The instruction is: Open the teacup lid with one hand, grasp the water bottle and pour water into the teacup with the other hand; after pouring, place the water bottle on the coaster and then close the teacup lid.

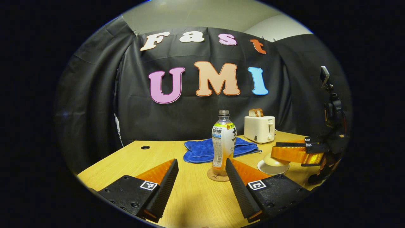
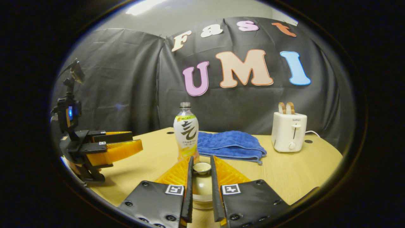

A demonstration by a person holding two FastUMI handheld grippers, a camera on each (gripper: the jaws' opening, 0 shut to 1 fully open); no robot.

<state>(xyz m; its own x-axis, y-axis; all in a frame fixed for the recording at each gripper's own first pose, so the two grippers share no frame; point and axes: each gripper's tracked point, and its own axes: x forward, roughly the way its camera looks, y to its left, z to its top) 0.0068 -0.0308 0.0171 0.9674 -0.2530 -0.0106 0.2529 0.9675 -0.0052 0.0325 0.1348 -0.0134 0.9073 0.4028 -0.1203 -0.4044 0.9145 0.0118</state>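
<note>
Ceramic teacup lid point(image 2: 202, 168) pinched at its knob between right gripper point(image 2: 201, 169) fingers, apparently to seat or lift it; cup hidden beneath. Water bottle point(image 1: 223, 142) upright on coaster point(image 1: 217, 175), just ahead of left gripper point(image 1: 201, 177), fingers spread wide, clear of it. Left gripper view adds lid rim in profile; right gripper view adds knob grip.

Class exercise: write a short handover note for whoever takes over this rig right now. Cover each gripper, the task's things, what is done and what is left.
Left gripper: jaws open, empty, facing the water bottle.
Right gripper: jaws closed on the teacup lid knob, lid on the teacup.
The bottle, uncapped, stands on the coaster on the table.
Done: lid gripped.
Left: lift lid, grasp bottle, pour, return bottle to coaster, close lid.
</note>
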